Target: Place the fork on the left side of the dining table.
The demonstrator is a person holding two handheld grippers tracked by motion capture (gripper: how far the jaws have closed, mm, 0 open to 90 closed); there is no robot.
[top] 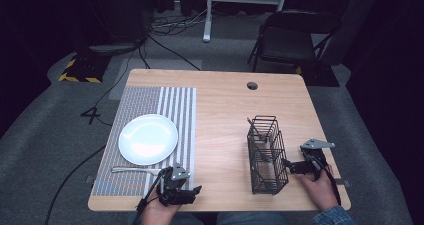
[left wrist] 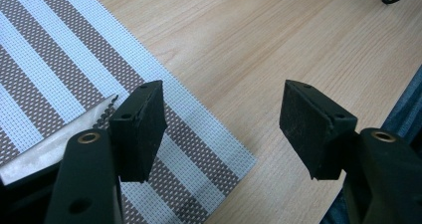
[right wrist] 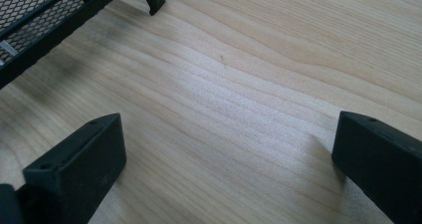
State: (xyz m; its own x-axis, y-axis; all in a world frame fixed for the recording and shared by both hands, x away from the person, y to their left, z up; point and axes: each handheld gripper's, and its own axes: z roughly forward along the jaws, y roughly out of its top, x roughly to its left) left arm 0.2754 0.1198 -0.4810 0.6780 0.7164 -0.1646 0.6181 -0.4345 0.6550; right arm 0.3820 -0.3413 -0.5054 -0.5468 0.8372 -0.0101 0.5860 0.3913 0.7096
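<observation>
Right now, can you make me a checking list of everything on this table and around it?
Surface: wooden table, striped placemat on its left part.
Job's things: white plate on the placemat; fork below it; knife by the left jaw; black wire caddy holding cutlery.
Clutter: nothing seen.
Grippers: left gripper open, nothing between the jaws; right gripper open over bare wood beside the caddy.
Cables: black cables on the floor.
Surroundings: folding chair, grey carpet.

One plate (top: 148,138), one placemat (top: 150,105), one knife (top: 136,170), one wire caddy (top: 266,155); perhaps two utensils inside
</observation>
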